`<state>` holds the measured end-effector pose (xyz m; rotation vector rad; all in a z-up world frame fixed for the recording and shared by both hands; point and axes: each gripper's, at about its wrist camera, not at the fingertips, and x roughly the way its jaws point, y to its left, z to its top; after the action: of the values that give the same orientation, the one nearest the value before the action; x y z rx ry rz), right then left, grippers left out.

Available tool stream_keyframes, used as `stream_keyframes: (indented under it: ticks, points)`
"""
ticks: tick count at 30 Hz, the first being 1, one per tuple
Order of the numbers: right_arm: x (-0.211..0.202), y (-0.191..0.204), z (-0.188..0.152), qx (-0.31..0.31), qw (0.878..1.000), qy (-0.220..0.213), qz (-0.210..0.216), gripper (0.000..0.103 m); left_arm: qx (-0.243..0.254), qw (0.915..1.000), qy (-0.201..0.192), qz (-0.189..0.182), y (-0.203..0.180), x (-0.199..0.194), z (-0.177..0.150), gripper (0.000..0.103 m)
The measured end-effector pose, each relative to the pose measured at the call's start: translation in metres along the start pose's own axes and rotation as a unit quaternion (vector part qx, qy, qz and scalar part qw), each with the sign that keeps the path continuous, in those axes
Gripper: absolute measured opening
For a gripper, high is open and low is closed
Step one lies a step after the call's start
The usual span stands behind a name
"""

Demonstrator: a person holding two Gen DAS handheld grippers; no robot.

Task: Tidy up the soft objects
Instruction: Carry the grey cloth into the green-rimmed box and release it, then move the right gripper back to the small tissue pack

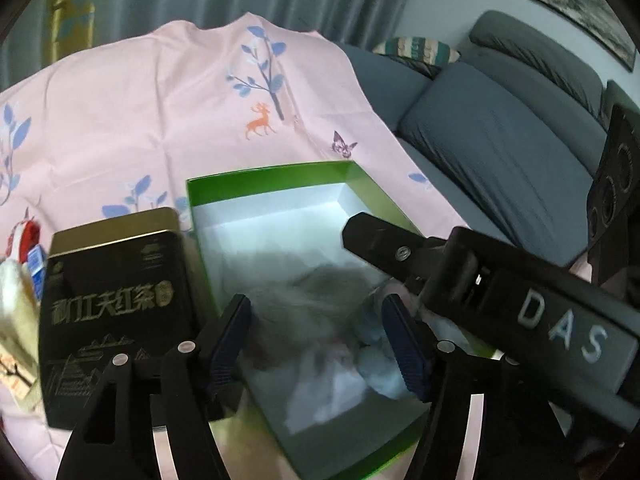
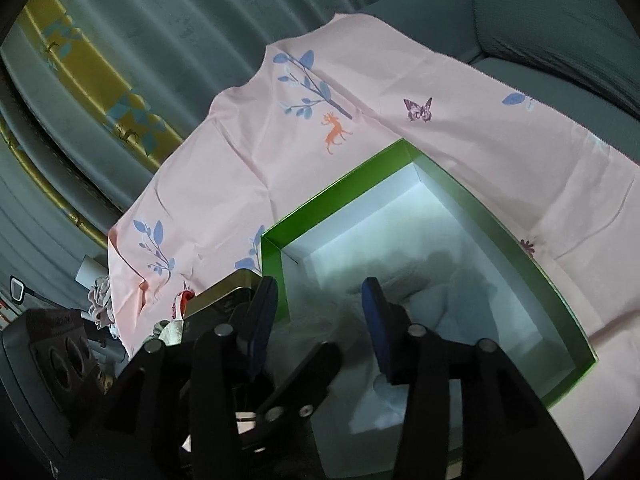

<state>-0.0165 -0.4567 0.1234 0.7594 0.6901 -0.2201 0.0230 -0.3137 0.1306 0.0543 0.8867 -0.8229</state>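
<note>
A green box with a white inside lies on the pink printed cloth; it also shows in the right wrist view. A grey furry soft thing and pale blue and white soft things lie inside the box. My left gripper is open, its fingers spread either side of the soft pile, just above it. My right gripper is open over the box, above the fluffy pile; its body crosses the left wrist view.
A black and gold tea tin stands against the box's left side. A cream soft item and a red and white one lie left of the tin. A grey sofa stands to the right, curtains behind.
</note>
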Motion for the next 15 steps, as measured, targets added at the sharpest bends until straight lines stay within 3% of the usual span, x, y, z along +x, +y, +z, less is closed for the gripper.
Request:
stream_keyframes:
  ticks: [4,7,9,11,15]
  points:
    - [-0.009,0.002,-0.002,0.005,1.0,-0.011,0.004,0.048,0.0,1.0,-0.004,0.003,0.005,-0.017,-0.005,0.069]
    - [-0.016,0.009,-0.004,0.0,1.0,-0.021,0.006,0.065,-0.011,0.9997,-0.019,0.005,0.013,-0.037,-0.011,0.074]
    - [-0.021,0.013,-0.007,-0.007,1.0,-0.025,0.011,0.067,-0.026,0.9993,-0.028,0.001,0.019,-0.048,-0.015,0.08]
    - [-0.026,0.017,-0.009,-0.01,0.999,-0.029,0.015,0.073,-0.039,0.9987,-0.033,0.001,0.025,-0.059,-0.019,0.081]
    - [-0.031,0.026,-0.011,-0.019,0.999,-0.038,0.02,0.076,-0.047,0.998,-0.04,0.012,0.035,-0.079,-0.03,0.081]
